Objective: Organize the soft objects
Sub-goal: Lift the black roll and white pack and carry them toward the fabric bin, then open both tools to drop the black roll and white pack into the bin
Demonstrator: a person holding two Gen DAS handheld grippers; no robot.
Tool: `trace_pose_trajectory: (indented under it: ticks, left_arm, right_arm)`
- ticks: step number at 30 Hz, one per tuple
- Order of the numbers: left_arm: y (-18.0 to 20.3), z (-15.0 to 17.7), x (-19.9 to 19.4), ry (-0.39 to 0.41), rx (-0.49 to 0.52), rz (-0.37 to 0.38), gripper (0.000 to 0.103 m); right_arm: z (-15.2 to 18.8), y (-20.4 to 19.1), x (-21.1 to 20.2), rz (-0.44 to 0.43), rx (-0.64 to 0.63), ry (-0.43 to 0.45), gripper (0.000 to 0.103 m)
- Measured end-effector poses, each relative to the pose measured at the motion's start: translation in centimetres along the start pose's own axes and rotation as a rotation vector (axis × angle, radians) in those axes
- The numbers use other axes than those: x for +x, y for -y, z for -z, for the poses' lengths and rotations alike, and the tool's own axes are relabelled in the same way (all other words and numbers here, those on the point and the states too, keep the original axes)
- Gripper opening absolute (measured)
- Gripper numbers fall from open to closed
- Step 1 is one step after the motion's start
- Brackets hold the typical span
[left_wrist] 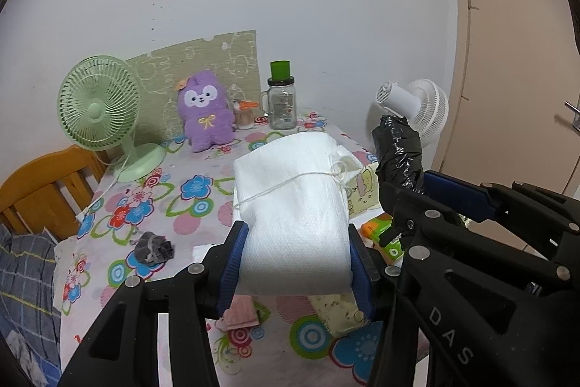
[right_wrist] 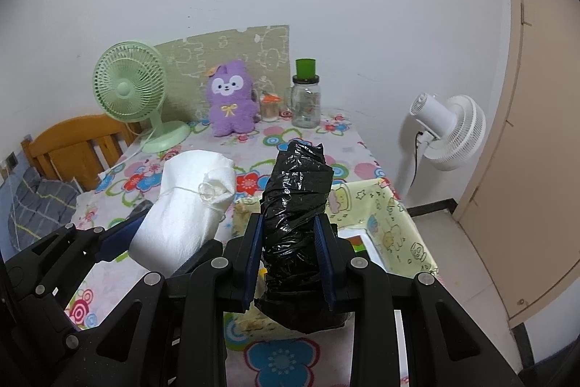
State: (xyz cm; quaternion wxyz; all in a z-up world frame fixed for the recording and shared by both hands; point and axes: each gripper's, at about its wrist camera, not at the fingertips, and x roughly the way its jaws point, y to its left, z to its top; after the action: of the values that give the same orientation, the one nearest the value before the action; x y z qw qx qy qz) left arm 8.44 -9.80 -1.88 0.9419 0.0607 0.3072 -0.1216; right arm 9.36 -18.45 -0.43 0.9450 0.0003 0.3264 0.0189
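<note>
My left gripper is shut on a white cloth bundle tied with string, held above the flowered table. My right gripper is shut on a black plastic-wrapped bundle, held upright just right of the white bundle. The black bundle also shows in the left wrist view. A purple plush toy sits at the back of the table. A small grey cloth wad and a pink cloth lie on the tablecloth.
A green fan, a glass jar with green lid and a small cup stand at the back. A yellow fabric box sits at the table's right. A white fan stands beyond. A wooden chair is left.
</note>
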Motion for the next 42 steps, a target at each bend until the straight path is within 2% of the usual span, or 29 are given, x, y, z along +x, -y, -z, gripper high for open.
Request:
trace_pose_trajectory:
  ticks: [20,35,42]
  left_arm:
    - [3.7,-1.6,5.0,-0.042,0.044,0.068,0.054]
    - [5.3,-1.4,9.3,-0.124,0.052,0.105,0.054]
    - [5.9,-1.1,10.7,-0.157,0.063,0.12,0.061]
  right_arm:
    - [-0.3,4.9,3.4,0.057,0.046,-0.037,0.032]
    - [0.5,7.9,7.6,0.08,0.083,-0.119,0.032]
    - [0.8,8.5,9.1,0.08,0.085,-0.151,0.032]
